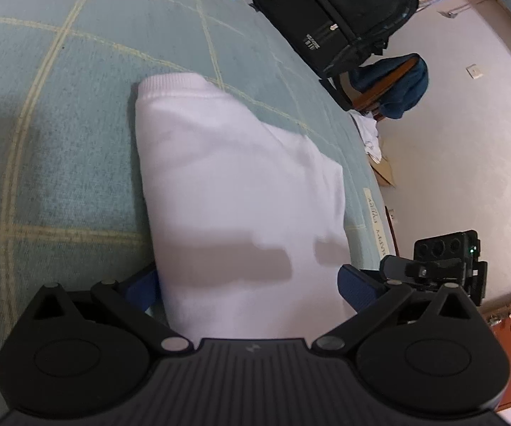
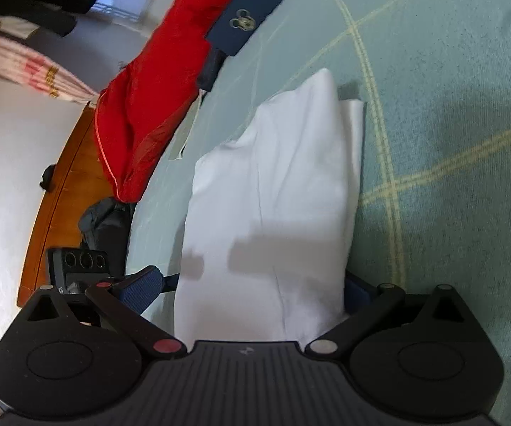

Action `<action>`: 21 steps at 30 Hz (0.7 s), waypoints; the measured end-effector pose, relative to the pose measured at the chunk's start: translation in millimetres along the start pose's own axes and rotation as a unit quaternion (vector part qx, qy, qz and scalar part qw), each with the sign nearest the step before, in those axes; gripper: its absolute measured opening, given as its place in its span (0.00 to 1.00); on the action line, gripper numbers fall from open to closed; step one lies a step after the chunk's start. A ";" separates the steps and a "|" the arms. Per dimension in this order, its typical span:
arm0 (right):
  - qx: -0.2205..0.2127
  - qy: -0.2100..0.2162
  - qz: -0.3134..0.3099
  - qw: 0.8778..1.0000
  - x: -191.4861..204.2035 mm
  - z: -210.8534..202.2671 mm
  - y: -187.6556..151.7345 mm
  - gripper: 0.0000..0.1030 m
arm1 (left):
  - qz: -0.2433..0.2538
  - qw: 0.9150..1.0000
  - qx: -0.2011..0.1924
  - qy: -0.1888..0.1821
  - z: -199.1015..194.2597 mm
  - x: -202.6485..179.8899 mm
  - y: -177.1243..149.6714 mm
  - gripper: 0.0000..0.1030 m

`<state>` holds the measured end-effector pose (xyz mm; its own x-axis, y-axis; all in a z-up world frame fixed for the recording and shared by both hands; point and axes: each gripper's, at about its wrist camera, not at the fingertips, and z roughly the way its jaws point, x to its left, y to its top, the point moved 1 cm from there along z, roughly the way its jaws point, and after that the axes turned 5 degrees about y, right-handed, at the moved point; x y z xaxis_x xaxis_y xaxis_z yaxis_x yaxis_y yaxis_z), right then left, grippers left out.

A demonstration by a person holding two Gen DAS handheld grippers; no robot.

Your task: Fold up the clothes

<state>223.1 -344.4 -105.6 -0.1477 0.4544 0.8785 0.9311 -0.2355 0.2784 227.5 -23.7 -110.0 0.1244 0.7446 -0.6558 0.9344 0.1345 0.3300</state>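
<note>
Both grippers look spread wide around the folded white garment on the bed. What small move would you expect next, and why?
Probably lift both away. The white garment already lies as a compact folded bundle on the green bedcover, and the left gripper and right gripper straddle its near end with jaws open, gripping nothing.

A lived-in home bedroom. A bed with a pale green checked bedspread (image 1: pixel 60 113) fills the room. At its far edge rest a black backpack (image 1: pixel 337 10) and a red quilted jacket (image 2: pixel 149 106); beyond the bed hang pink striped curtains (image 2: pixel 25 67).
</note>
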 end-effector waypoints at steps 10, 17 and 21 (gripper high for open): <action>-0.027 0.040 0.025 0.999 -7.8 8.2 18.4 1.00 | -0.027 1.000 -0.002 -0.007 16.0 -3.4 19.8 0.99; -0.019 0.033 0.000 0.999 -1.4 4.5 4.3 1.00 | -0.056 0.997 0.000 -0.051 12.6 12.1 12.9 0.99; -0.029 0.030 0.010 0.999 1.2 7.6 9.0 1.00 | -0.068 0.997 0.004 -0.033 15.9 0.3 20.6 0.99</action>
<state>233.8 -339.4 -105.1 -0.1513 0.3979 0.9049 0.9132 -0.2941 0.2821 252.1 -31.1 -114.2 0.0177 0.6747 -0.7379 0.9468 0.2259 0.2292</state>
